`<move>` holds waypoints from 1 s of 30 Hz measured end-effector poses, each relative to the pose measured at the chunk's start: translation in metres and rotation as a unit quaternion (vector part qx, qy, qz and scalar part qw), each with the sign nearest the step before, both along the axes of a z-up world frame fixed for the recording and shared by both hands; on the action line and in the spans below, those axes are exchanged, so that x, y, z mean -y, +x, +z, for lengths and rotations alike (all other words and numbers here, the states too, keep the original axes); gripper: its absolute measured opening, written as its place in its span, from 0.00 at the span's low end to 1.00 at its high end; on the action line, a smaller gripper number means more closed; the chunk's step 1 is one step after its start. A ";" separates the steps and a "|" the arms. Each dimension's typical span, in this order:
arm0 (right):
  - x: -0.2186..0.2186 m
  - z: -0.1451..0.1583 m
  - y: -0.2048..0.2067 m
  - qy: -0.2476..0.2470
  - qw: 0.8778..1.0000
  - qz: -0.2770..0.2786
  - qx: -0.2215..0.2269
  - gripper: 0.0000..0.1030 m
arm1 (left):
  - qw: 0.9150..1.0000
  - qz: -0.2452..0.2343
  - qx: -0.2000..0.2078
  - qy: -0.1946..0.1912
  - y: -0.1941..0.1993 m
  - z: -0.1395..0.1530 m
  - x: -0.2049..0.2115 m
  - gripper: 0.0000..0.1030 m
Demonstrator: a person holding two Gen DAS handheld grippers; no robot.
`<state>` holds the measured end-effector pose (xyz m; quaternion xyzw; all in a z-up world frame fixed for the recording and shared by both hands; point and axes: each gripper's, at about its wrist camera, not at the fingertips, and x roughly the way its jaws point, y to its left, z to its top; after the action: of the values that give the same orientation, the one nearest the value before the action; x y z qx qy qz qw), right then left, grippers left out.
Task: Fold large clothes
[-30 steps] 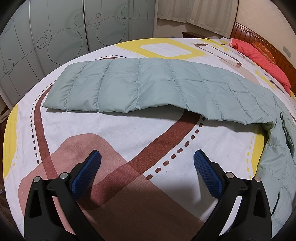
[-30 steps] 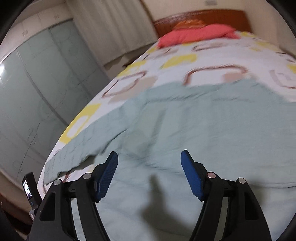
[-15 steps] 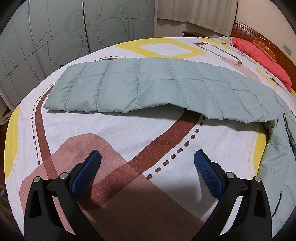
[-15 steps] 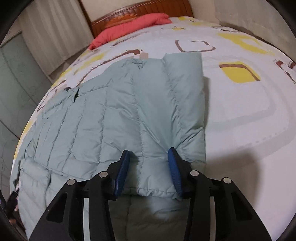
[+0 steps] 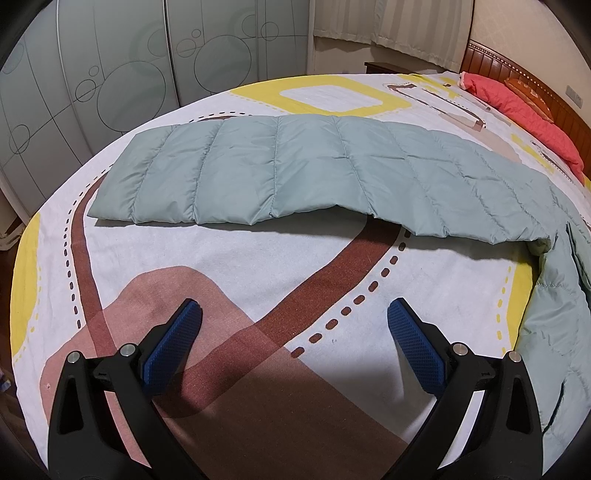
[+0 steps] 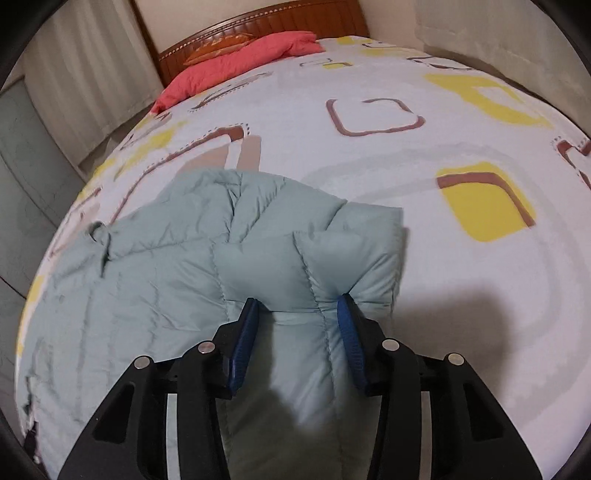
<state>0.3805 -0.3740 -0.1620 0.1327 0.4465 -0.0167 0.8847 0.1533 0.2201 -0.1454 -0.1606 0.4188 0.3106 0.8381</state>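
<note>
Here the right gripper (image 6: 297, 325) has its blue pads (image 6: 242, 343) pressed in from both sides on a bunched fold of the pale green quilted jacket (image 6: 177, 280), pinching the padded cloth between them; the puffed end of that piece bulges just past the fingertips, and the rest of the garment spreads off to the gripper's left. Beyond it lies the patterned bedsheet (image 6: 388, 166), with a coral pillow (image 6: 240, 66) far ahead against the wooden headboard (image 6: 258, 26).

The left gripper (image 5: 293, 321) hangs over the sheet (image 5: 258, 258) with its jaws spread wide and nothing between them. Well ahead of it one long sleeve (image 5: 295, 166) of the jacket lies stretched flat across the bed, running from the gripper's left to its right, where it joins the body of the garment (image 5: 554, 332) at the right edge. Frosted wardrobe doors (image 5: 129, 74) stand behind.
</note>
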 end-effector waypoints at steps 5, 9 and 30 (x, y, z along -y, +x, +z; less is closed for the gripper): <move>-0.009 0.026 -0.006 -0.024 1.000 -0.009 0.013 0.44 | 1.000 0.000 0.000 0.001 0.000 0.000 0.000 0.98; -0.024 0.027 -0.004 -0.044 0.998 -0.001 0.033 0.45 | 1.000 0.000 -0.001 0.002 0.000 0.000 0.000 0.98; -0.063 -0.006 -0.050 -0.088 0.996 0.002 0.014 0.51 | 1.000 -0.001 0.003 -0.003 -0.003 0.001 0.000 0.98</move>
<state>0.3305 -0.3106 -0.1680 0.0534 0.4311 -0.0519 0.8992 0.1498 0.2197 -0.1443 -0.1632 0.4173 0.3084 0.8391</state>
